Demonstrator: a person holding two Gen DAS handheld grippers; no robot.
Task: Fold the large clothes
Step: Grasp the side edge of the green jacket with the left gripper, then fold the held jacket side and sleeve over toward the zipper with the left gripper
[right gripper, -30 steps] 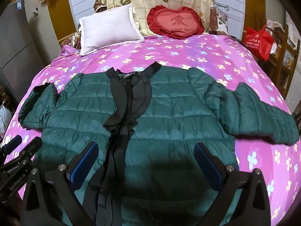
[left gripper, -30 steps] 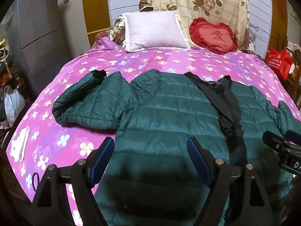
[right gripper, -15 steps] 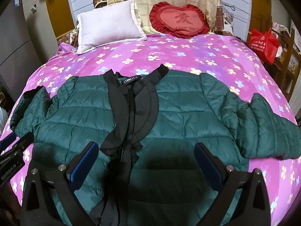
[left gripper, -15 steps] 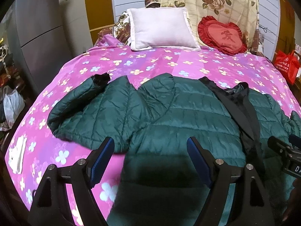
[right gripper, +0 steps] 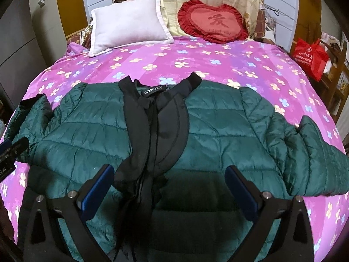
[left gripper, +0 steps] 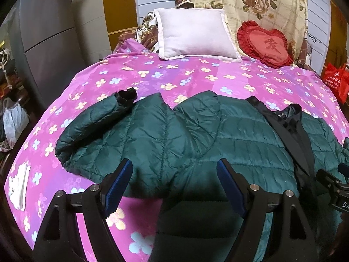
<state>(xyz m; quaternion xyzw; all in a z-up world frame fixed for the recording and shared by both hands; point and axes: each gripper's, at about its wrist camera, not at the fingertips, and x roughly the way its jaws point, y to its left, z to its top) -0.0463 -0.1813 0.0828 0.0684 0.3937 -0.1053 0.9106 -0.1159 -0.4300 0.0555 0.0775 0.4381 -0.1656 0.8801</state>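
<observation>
Dark green quilted puffer jacket (right gripper: 218, 131) lies front-up and spread flat on the bed, over a magenta bedspread (right gripper: 196, 59) with a flower print. Collar points toward the white pillow (right gripper: 128, 26) and red heart cushion (right gripper: 211, 21) at the head. Black front placket (right gripper: 157, 126) runs down the middle, hanging open and slightly crumpled near the hem.

Left claw (left gripper: 174, 185): released, jaws wide apart, nothing between the blue pads. It hovers over the jacket where the left sleeve (left gripper: 104, 131) joins the body; the sleeve angles up and outward, black cuff (left gripper: 127, 95) lying on the bedspread.

Right claw (right gripper: 172, 192): also released and empty, above the lower front panel, just right of the placket. Right sleeve (right gripper: 316, 152) extends out to the side, flat.

Judgement: no fold made yet; step in hand is choosing first grips.

Notes for doing it well:
- Puffy fill is slippery and springy; pinch a seam or the cuff rather than a bulging panel.
- Bring each sleeve across the chest in turn, laying it flat along the quilting lines.
- Straighten the placket first, otherwise the bunched black fabric will sit lumpy inside the fold.
- Press air out after each fold, or it may spring open.
</observation>
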